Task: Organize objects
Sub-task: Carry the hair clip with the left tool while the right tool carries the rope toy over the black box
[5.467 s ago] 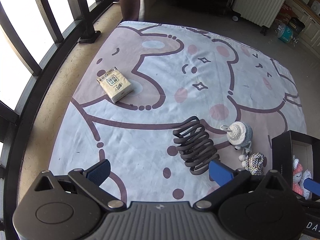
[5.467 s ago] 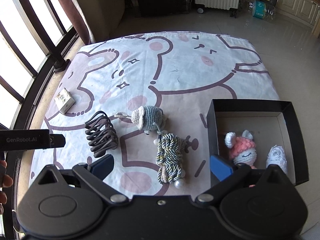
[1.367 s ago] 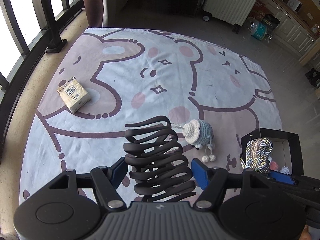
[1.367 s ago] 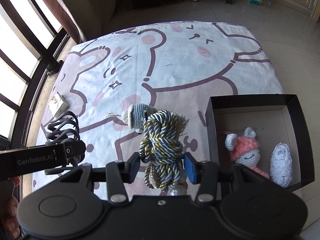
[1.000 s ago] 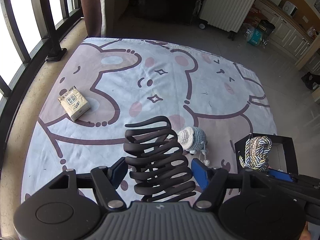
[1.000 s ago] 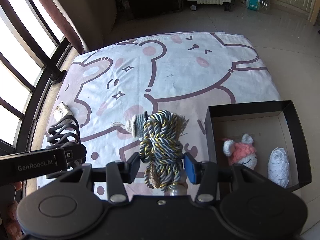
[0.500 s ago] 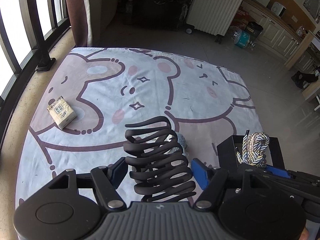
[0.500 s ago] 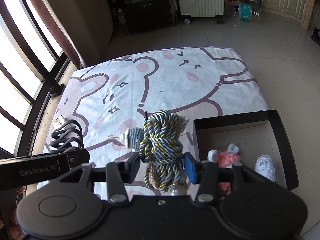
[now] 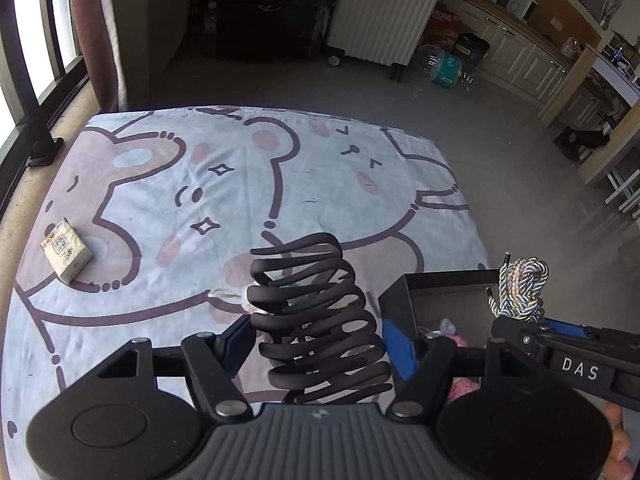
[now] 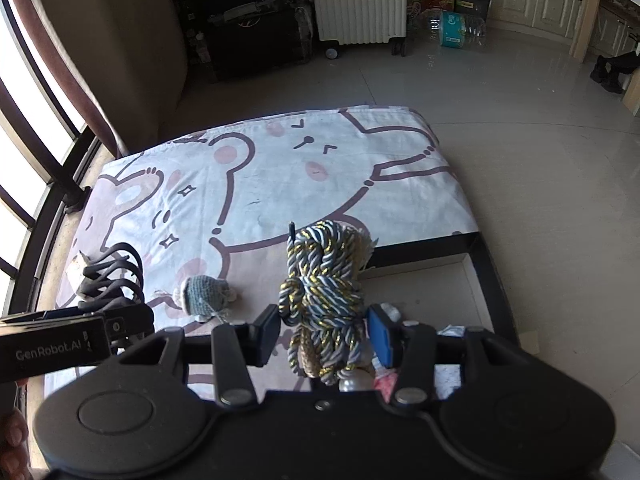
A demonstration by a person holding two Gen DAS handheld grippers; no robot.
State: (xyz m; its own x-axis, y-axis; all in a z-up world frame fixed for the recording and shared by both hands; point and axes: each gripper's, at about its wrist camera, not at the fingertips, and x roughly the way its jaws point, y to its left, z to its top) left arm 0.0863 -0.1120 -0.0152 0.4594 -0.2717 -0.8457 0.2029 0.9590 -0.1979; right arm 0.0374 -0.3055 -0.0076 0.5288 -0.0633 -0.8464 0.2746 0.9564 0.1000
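Holding two things up off the bear blanket point(image 9: 280, 184) for the black box point(image 10: 492, 280): left fingers point(image 9: 320, 344) clamped on the black wavy rack point(image 9: 316, 312), right fingers point(image 10: 324, 332) squeezing the rope bundle point(image 10: 324, 276) over the box.

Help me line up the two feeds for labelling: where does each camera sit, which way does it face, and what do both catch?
Left wrist: rides the left gripper, facing down at the cartoon mat; its jaws clamp the black spiral rack; a fingertip shows lower right.
Right wrist: rides the right gripper, facing down at the black box; its jaws clamp the braided rope bundle.
Shared: mat, box, rack, rope, white radiator.
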